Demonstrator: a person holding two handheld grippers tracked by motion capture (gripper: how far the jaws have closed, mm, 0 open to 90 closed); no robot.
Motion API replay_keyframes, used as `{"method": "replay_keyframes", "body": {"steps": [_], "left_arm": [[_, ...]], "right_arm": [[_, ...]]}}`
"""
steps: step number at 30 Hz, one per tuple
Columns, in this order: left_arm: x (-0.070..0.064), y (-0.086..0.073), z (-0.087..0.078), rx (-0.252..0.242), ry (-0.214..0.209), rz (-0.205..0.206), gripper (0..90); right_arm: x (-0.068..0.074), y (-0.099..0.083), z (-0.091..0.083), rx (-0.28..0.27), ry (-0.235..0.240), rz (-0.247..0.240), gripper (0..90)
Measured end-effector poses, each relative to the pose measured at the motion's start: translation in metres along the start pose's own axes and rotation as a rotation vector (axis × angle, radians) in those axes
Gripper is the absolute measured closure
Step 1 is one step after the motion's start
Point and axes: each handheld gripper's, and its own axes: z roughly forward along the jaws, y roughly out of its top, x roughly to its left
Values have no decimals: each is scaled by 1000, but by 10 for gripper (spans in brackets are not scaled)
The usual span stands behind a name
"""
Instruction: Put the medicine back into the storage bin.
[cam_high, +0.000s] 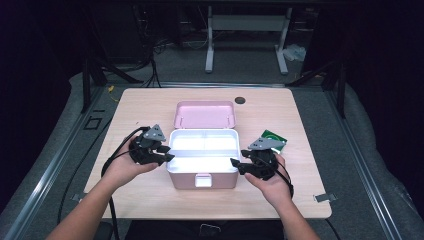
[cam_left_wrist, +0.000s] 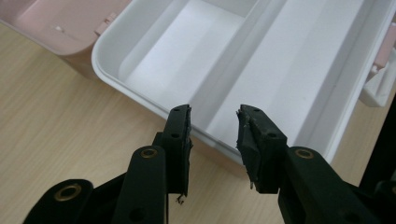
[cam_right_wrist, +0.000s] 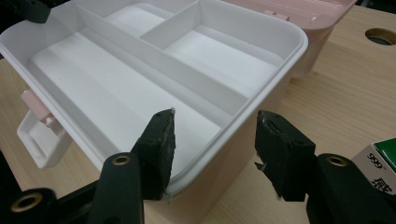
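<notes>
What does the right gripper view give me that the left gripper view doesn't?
Right gripper view alone: a green and white packet beside the right gripper, the round hole in the table, and the tray's two small back compartments at once. Left gripper view alone: the left gripper straddling the tray's edge. Shared: the pink box with its lid open, the white tray with nothing in it, the white front latch, both sets of jaws open.

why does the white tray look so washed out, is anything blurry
High view: the white tray glares, its dividers barely visible, against a dark room. Left gripper view: the tray's far end is blown out. Right gripper view: evenly lit, dividers clear, the green box at the edge soft.
</notes>
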Motion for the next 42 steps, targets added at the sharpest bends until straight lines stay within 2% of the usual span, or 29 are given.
{"method": "replay_keyframes", "body": {"steps": [6,8,9,17,25,37,42], "left_arm": [[-1,16,2,32,2,60,675],[-4,26,7,74,8,110,686],[-4,26,7,74,8,110,692],[-17,55,17,169,20,233,724],[-26,78,34,258,0,325,745],[-33,95,53,309,-45,381,782],[-39,102,61,349,-54,410,804]], "right_arm": [[2,0,-1,1,-2,-16,462],[1,0,-1,-4,-1,-14,458],[1,0,-2,-3,-3,-14,458],[0,0,-2,-4,-6,-13,457],[0,0,-4,-10,-3,-13,457],[-1,-1,-4,-10,6,-8,457],[-1,-1,-4,-10,7,-9,457]]}}
